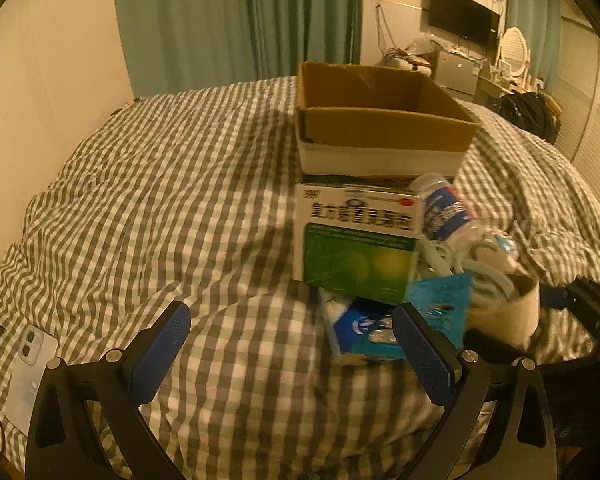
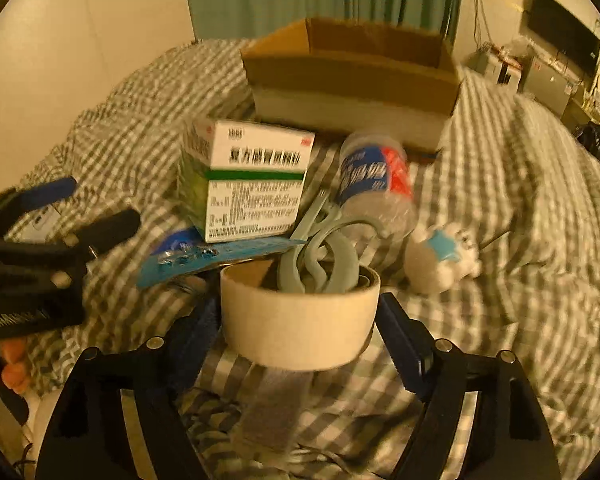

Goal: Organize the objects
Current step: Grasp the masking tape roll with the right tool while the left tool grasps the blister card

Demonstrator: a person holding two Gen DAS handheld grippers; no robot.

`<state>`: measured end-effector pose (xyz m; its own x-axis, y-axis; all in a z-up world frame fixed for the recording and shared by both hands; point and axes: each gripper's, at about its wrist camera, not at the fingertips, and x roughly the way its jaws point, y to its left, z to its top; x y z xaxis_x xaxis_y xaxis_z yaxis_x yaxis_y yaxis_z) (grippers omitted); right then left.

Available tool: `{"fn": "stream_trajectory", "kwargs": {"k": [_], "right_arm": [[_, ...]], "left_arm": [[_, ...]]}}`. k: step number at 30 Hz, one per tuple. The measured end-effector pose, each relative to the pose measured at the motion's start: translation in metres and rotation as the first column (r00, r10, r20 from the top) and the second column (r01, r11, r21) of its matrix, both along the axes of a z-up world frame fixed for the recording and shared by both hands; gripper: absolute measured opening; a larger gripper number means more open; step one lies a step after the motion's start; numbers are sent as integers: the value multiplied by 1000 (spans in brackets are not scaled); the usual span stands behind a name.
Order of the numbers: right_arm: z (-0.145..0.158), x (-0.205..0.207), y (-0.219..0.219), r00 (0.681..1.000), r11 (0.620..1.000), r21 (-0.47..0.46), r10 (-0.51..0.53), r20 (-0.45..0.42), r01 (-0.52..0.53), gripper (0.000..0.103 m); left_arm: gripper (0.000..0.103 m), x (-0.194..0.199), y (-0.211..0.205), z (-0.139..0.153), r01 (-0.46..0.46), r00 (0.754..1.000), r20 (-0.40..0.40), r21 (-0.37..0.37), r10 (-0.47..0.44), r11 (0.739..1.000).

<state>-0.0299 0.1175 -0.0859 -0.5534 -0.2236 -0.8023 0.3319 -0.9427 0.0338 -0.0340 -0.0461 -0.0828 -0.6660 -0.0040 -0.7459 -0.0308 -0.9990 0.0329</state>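
The cardboard box (image 2: 352,76) sits open-topped on the checked bedspread (image 1: 160,184), nothing showing inside it. The right gripper (image 2: 300,332) pinches a tape roll (image 2: 300,320) above the cover, the roll's hole facing up, grey scissors (image 2: 320,256) just behind it. The left gripper (image 1: 296,344) hangs spread apart and empty near the medicine box (image 1: 356,240).

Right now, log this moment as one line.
right gripper: shut on tape roll | left gripper: open, empty | cardboard box: looks empty
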Motion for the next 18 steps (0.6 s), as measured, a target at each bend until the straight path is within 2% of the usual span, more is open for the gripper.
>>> {"fn": "stream_trajectory", "kwargs": {"k": [6, 18], "right_arm": [[42, 11, 27, 991, 998, -14, -67, -114, 65, 78], [58, 5, 62, 975, 988, -34, -157, -158, 153, 78]], "left_arm": [[103, 12, 20, 8, 53, 999, -1, -3, -53, 999], [100, -1, 76, -3, 197, 976, 94, 3, -197, 980]]}}
